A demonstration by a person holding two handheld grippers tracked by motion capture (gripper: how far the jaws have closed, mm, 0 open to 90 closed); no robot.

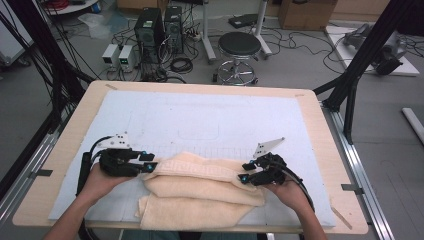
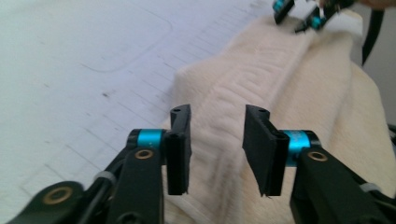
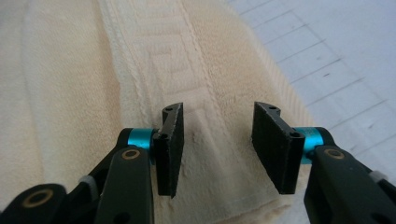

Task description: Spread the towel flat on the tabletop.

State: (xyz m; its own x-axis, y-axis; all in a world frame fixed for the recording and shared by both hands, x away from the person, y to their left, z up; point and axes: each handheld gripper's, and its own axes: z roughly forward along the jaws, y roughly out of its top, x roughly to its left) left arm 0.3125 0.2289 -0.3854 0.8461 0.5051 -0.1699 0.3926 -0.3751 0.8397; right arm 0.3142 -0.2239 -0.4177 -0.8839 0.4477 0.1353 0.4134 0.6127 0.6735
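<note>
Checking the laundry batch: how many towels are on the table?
1: a cream towel, folded in layers, lies at the table's near edge between the left gripper and right gripper. The folds could hide another.

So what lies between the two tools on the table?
The folded towel: in the high view its patterned top fold spans from the left tool to the right tool, with nothing else between.

Wooden table with a pale mat

The light wooden table (image 1: 320,145) carries a pale blue-white mat (image 1: 200,117) over most of its top; a folded cream towel (image 1: 200,192) lies on the mat's near edge.
</note>
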